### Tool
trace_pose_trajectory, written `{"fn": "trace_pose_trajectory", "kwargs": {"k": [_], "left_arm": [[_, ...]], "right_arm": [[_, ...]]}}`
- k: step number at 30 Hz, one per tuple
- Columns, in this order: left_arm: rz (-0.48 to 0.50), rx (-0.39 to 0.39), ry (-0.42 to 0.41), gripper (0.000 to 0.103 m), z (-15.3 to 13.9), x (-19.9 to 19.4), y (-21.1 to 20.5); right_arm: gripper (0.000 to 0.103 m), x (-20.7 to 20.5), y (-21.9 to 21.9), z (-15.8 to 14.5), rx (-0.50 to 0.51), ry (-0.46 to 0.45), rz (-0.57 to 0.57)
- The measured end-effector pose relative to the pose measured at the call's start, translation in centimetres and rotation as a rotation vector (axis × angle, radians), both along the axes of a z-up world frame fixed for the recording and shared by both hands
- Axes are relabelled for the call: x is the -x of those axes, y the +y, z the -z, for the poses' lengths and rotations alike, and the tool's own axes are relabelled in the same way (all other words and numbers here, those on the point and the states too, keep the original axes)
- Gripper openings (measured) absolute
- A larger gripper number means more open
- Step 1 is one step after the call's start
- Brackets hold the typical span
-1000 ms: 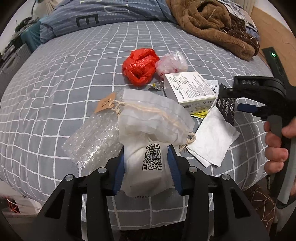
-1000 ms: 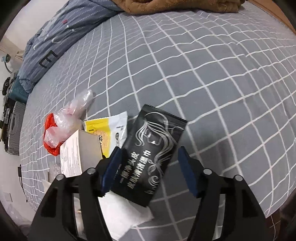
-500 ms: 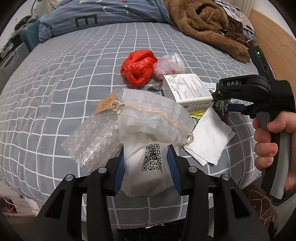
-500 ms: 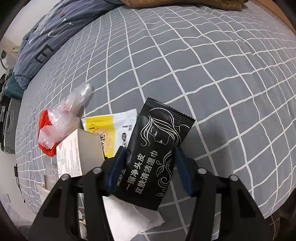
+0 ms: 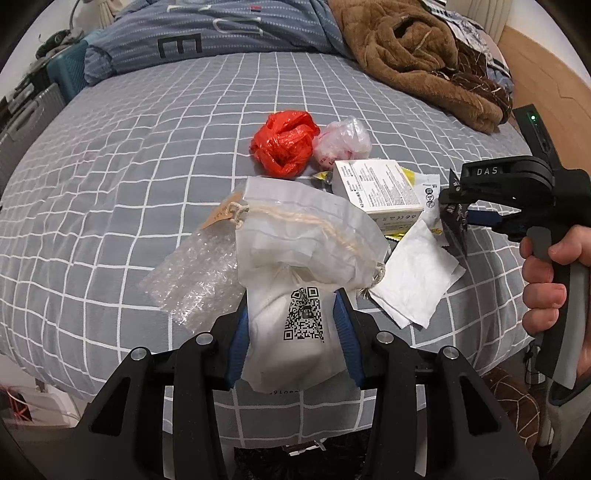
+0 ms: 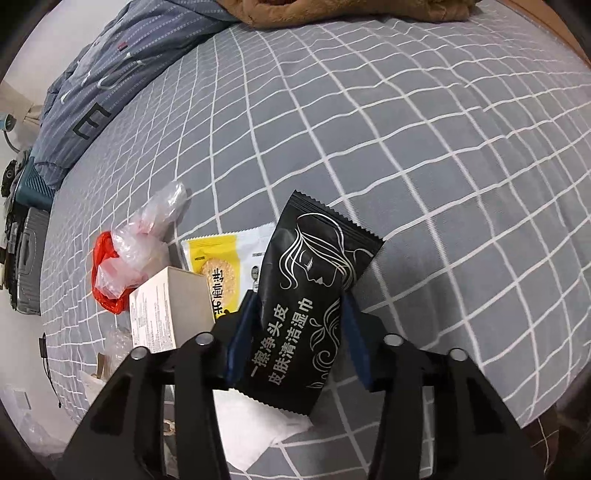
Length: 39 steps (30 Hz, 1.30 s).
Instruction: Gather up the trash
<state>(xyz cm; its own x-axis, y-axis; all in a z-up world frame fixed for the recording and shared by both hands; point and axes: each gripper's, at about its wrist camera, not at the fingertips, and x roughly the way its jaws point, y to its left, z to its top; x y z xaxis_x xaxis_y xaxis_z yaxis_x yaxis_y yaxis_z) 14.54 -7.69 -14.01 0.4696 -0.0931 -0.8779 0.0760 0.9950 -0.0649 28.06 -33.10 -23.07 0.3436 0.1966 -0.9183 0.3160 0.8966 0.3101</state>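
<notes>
On the grey checked bed sheet (image 5: 129, 166) lies a small heap of trash. My left gripper (image 5: 291, 306) is shut on a white drawstring bag (image 5: 303, 258) that bears a QR code. My right gripper (image 6: 299, 306) is shut on a black wet-wipe packet (image 6: 314, 258), both pads pressed against its sides. In the left wrist view that packet (image 5: 456, 229) hangs tilted from the right gripper, a hand on its handle. A white box (image 5: 376, 188), a red plastic bag (image 5: 284, 147), a clear plastic bag (image 5: 343, 142), a yellow snack wrapper (image 6: 218, 266), a white tissue (image 5: 417, 273) and bubble wrap (image 5: 195, 273) lie around.
A brown blanket (image 5: 417, 55) and a blue striped quilt (image 5: 207, 33) are bunched at the far end of the bed. The bed's edge runs just below both grippers. Furniture stands along the left side of the bed.
The right gripper's jaws closed onto the black packet, and its near end has come up off the tissue. The left gripper kept still with the white bag.
</notes>
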Motion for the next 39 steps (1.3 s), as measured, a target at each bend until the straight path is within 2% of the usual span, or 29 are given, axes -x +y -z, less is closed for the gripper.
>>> {"fn": "trace_pose_trajectory", "kwargs": {"k": [7,18,39], "left_arm": [[0.005,-0.001,-0.008,0.042,-0.5,0.5,-0.3],[-0.003,0.017,-0.028,0.042,-1.9,1.8,-0.3],[-0.029,0.018,-0.099,0.041,-6.3,8.5,0.3]], "right_arm": [[0.046,0.9,-0.6,-0.5,0.013,-0.009,-0.002],[0.045,4.0,0.4,-4.0,0.076,-0.089,-0.061],[0.042,15.1,4.0,-11.8,0.167,-0.269,-0.190]]}}
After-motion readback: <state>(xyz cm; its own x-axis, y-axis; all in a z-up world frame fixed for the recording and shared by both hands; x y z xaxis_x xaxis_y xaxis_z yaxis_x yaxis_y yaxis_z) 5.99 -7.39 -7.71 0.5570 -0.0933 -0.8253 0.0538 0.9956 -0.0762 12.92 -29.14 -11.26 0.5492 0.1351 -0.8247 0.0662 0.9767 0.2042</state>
